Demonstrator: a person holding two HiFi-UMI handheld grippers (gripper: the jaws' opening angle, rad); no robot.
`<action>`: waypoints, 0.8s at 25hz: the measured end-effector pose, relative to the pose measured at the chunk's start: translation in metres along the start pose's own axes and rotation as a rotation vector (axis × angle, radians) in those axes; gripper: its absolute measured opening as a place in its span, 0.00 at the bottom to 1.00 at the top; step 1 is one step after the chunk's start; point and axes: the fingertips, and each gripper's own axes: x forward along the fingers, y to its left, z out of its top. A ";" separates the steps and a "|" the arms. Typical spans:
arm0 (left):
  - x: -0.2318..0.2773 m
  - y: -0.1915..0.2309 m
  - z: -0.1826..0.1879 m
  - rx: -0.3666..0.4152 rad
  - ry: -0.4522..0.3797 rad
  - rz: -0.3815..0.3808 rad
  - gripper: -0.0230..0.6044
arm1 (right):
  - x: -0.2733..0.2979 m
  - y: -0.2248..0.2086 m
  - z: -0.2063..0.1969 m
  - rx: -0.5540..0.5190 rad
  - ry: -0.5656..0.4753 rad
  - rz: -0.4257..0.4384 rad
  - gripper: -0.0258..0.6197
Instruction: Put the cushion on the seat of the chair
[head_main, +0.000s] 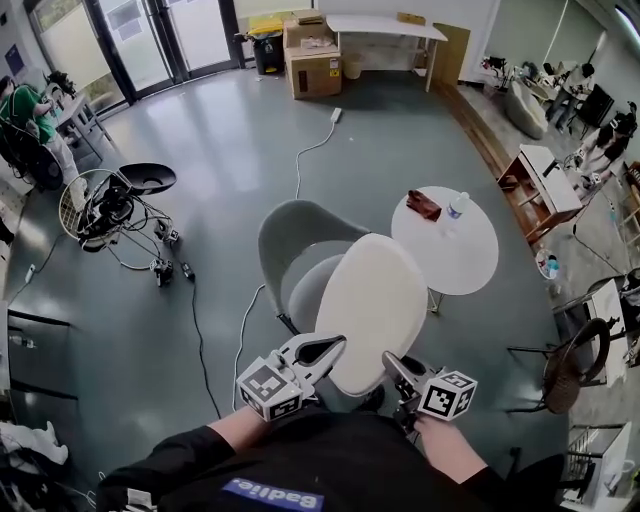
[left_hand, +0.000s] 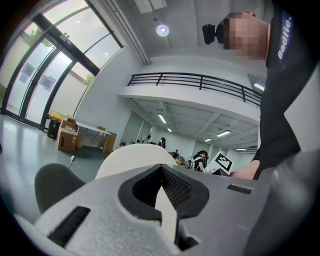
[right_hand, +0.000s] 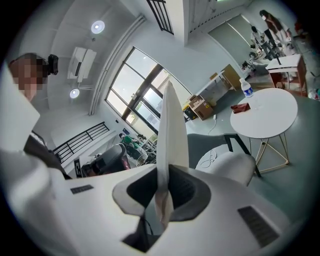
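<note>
A flat, cream oval cushion (head_main: 370, 305) hangs in the air over the grey shell chair (head_main: 290, 240), covering much of its pale seat (head_main: 312, 292). My left gripper (head_main: 330, 350) is shut on the cushion's near left edge, and my right gripper (head_main: 393, 364) is shut on its near right edge. In the left gripper view the cushion (left_hand: 131, 156) rises beyond the jaws, a thin edge of it pinched at the left gripper (left_hand: 166, 207). Seen from the right gripper view, the cushion (right_hand: 172, 130) stands edge-on, clamped by the right gripper (right_hand: 163, 202), with the chair (right_hand: 227, 167) below.
A round white table (head_main: 455, 250) with a bottle (head_main: 457, 205) and a dark red packet (head_main: 424, 205) stands right of the chair. Cables (head_main: 200, 330) trail over the grey floor at left, near a black stool (head_main: 146, 178). Cardboard boxes (head_main: 312, 60) stand far off.
</note>
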 end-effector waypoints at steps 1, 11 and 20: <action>0.001 0.004 0.001 -0.002 -0.002 0.012 0.06 | 0.003 -0.004 0.003 0.004 0.001 0.002 0.13; 0.025 0.035 0.016 -0.034 -0.005 0.147 0.06 | 0.031 -0.053 0.035 0.065 0.073 0.033 0.13; 0.058 0.059 0.010 -0.053 0.015 0.218 0.06 | 0.068 -0.101 0.041 0.156 0.126 0.067 0.13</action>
